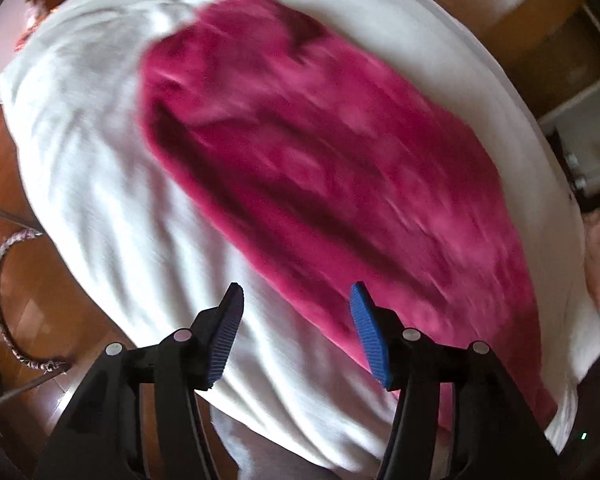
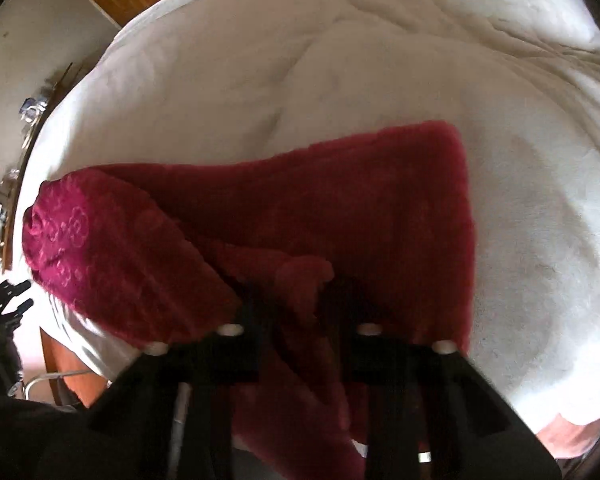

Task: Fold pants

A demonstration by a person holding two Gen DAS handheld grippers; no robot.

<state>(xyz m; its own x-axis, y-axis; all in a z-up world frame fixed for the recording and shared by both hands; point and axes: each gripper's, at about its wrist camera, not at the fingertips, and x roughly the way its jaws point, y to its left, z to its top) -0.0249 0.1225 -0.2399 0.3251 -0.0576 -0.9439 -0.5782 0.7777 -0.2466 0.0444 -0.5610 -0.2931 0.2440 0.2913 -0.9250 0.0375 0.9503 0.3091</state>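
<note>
The fuzzy pink pants (image 1: 320,152) lie on a white bed cover (image 1: 100,208). In the left wrist view they stretch in a long band from about 11 o'clock down to 5 o'clock, and the picture is smeared, so small folds are hard to make out.

The left gripper (image 1: 296,332) hangs above the cover with its two blue ribbed pads (image 1: 366,332) standing apart — nothing is between them. One pad is over the white cloth, the other is over the edge of the pants at 5 o'clock. Brown wooden floor (image 1: 40,300) shows at 8 o'clock, with a patterned cord (image 1: 4,280) curled on it.

In the right wrist view the pants look darker red. They spread from 9 o'clock, where a rolled end with a pale swirly pattern (image 2: 80,232) sits, across to a straight edge at about 2 o'clock. The right gripper (image 2: 300,292) has its black fingers (image 2: 252,320) drawn close together on a bunched lump of the pants — the cloth sticks up between them. The tips are buried in the fuzz and cannot be seen clearly.

At 9 o'clock in this view the left gripper shows small and dark past the bed's edge.
</note>
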